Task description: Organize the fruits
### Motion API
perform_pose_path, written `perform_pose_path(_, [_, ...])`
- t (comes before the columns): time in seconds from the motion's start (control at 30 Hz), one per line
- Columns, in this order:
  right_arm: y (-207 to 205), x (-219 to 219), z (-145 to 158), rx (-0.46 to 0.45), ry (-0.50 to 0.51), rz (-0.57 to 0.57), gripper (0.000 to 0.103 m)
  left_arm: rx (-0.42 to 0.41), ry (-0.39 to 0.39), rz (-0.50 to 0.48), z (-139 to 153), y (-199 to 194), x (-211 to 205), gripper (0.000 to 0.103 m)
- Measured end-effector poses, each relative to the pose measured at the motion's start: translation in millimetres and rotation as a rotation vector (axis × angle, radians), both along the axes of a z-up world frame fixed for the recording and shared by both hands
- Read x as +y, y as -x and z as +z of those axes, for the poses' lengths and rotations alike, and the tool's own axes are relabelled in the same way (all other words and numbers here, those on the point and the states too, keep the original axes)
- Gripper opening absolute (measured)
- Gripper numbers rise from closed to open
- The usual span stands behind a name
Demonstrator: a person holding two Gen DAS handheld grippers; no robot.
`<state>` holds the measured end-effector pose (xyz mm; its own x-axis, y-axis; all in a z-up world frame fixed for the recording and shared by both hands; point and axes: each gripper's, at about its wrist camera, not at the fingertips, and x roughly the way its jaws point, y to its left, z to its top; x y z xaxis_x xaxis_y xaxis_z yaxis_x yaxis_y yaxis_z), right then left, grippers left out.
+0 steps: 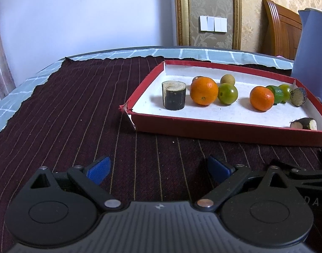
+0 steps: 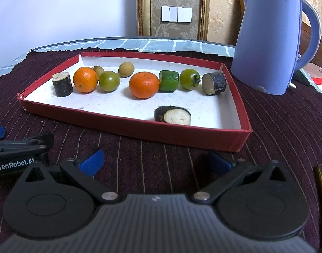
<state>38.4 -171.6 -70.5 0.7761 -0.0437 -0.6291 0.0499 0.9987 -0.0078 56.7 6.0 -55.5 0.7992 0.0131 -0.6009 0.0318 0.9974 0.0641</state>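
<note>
So here's how we read it, going left to right across the red tray point(image 2: 137, 129). Everything fruit-like already sits inside it: a dark cut cane piece point(image 2: 62, 84) standing upright at the far left, then an orange point(image 2: 85, 79) touching a green tomato point(image 2: 109, 81), with two small brown longans point(image 2: 125, 69) behind them. Past a gap comes a second orange point(image 2: 144, 85), touching a green cut chunk point(image 2: 169, 80), then another green tomato point(image 2: 189, 79), then a second cane piece point(image 2: 214, 83) lying on its side with the cut face toward us. One more cane piece point(image 2: 173, 116) lies alone by the near wall, long axis running roughly left-right.

Both tools sit low over the striped cloth on the surface, short of the tray's near wall. The left tool point(image 1: 158, 167) has its fingers spread wide and holds nothing; the tray lies ahead and to its right. The right tool point(image 2: 156, 161) is likewise spread and empty, and the tray is straight ahead of it, so we reckon it's the nearer one for that lone cane piece and the right-hand cluster. A blue kettle point(image 2: 272, 42) stands just beyond the tray's right corner.

Whether sorting is finished or yet to happen, we can't tell: the fruits sit in a loose, mixed row either way.
</note>
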Motion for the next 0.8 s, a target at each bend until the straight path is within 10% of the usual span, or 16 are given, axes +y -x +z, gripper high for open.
perform_pose_path(0.8, [0.1, -0.3, -0.2, 0.0, -0.001, 0.0, 0.103, 0.006, 0.015, 0.004, -0.8, -1.8, 2.1, 0.1])
